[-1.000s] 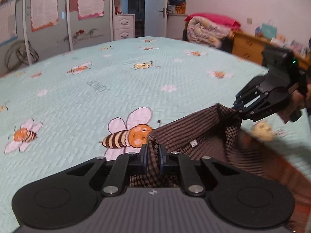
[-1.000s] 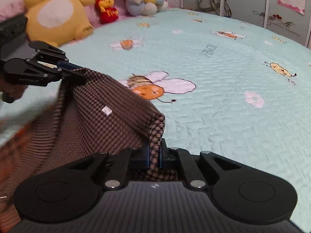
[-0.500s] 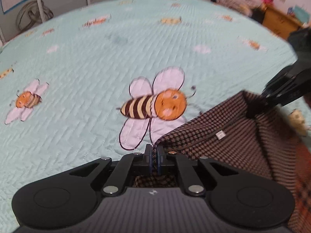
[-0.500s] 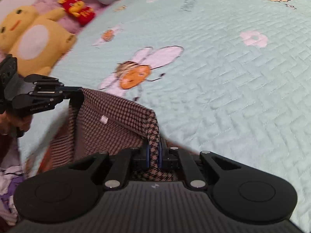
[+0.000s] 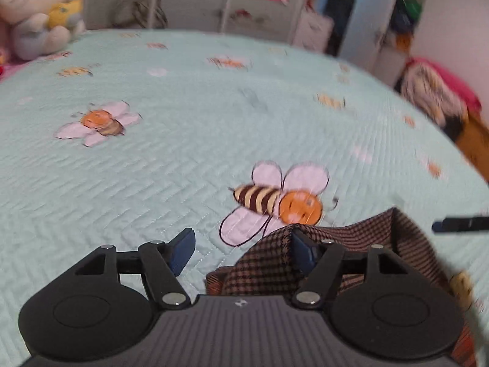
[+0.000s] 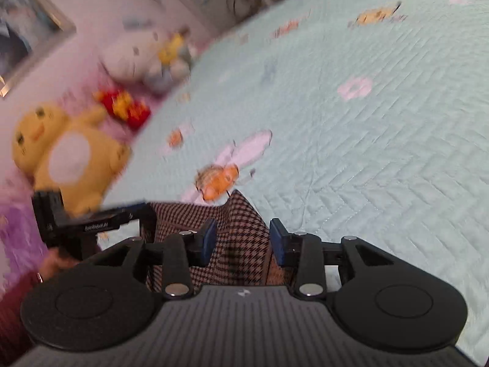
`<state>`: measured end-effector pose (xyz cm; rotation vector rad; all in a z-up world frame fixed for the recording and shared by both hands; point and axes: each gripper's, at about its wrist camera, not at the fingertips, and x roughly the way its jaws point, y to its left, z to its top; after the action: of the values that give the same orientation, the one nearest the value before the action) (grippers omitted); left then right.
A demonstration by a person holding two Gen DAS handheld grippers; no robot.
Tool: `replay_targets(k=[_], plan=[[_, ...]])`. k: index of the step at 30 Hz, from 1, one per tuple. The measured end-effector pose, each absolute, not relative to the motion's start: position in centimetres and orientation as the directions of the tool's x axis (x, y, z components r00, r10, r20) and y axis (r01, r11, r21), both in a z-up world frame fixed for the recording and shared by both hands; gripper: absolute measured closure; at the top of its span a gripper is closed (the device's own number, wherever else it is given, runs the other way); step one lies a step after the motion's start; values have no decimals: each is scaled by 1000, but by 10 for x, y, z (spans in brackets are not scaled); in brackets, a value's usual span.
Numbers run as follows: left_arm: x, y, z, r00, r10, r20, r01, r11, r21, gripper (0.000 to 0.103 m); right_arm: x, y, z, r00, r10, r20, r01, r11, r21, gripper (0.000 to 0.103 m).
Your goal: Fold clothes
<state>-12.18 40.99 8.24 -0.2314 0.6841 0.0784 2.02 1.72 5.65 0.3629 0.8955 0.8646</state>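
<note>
Garment (image 5: pixel 360 253), houndstooth, lies bunched on the bee quilt (image 5: pixel 183 159) at the near edge, unfolded. Left gripper (image 5: pixel 241 250) has just spread, releasing its corner; right gripper (image 6: pixel 243 241), just parted, straddles cloth unpinched. Folding remains.

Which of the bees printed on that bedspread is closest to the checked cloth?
The big striped bee with the orange face and pale pink wings, lying right at the edge of the checked cloth. The other large bee sits far off toward the white plush cat.
</note>
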Motion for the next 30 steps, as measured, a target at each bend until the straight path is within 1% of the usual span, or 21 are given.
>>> replay_targets(k=[1,3,6,8,10,13,14,15,16,17,19,20,21,22,23,24,26,27,28,30], plan=[[-127,406,86,786,-5,-619,-144,971,-190,27,13,17,56,349,768,-536,-510,636,579,64],[-129,397,86,789,-37,-614,-95,979,-180,23,-1,17,56,392,738,-549,-525,670,525,64],[-116,385,77,747,-2,-664,-80,992,-94,23,-11,28,53,439,705,-557,-547,702,457,64],[-111,383,74,740,39,-672,-88,995,-39,23,-11,35,52,459,697,-552,-561,708,428,63],[-107,386,71,745,33,-666,-86,995,-47,23,-10,42,52,476,690,-545,-574,713,401,52],[-101,389,61,745,38,-666,-80,996,-33,24,-4,56,48,459,670,-583,-590,721,363,53],[-100,389,58,745,43,-665,-76,997,-20,24,-3,61,47,453,662,-597,-596,723,350,56],[-99,388,54,742,52,-668,-75,997,-6,24,-1,66,45,446,654,-611,-601,725,337,81],[-98,388,50,732,71,-677,-85,996,12,23,0,69,42,450,632,-631,-588,741,323,91],[-97,387,45,722,90,-686,-95,995,31,22,0,71,39,455,605,-653,-571,761,308,91],[-96,387,37,704,125,-699,-114,992,62,21,-2,68,36,465,598,-652,-537,777,330,91],[-98,388,37,706,130,-696,-128,990,55,20,-3,66,36,473,599,-646,-521,782,343,91],[-100,389,39,708,130,-694,-145,989,37,20,-4,64,36,482,599,-639,-504,786,357,89],[-103,392,41,712,122,-691,-161,987,9,20,-5,63,37,485,607,-629,-496,784,374,85],[-107,396,45,722,96,-685,-173,984,-44,20,-6,61,37,487,617,-618,-490,779,391,83],[-110,400,50,733,69,-676,-184,978,-100,20,-7,58,38,488,626,-608,-486,774,406,78],[-121,413,61,762,0,-647,-203,950,-238,20,-15,50,45,505,645,-574,-481,762,434,66],[-127,420,67,777,-33,-629,-211,928,-309,20,-19,45,48,513,654,-555,-479,755,447,55],[-132,425,72,790,-58,-610,-218,904,-368,20,-24,39,52,534,656,-533,-473,754,455,50],[-142,428,84,814,-69,-577,-232,872,-431,20,-36,29,59,581,641,-502,-452,767,456,50]])
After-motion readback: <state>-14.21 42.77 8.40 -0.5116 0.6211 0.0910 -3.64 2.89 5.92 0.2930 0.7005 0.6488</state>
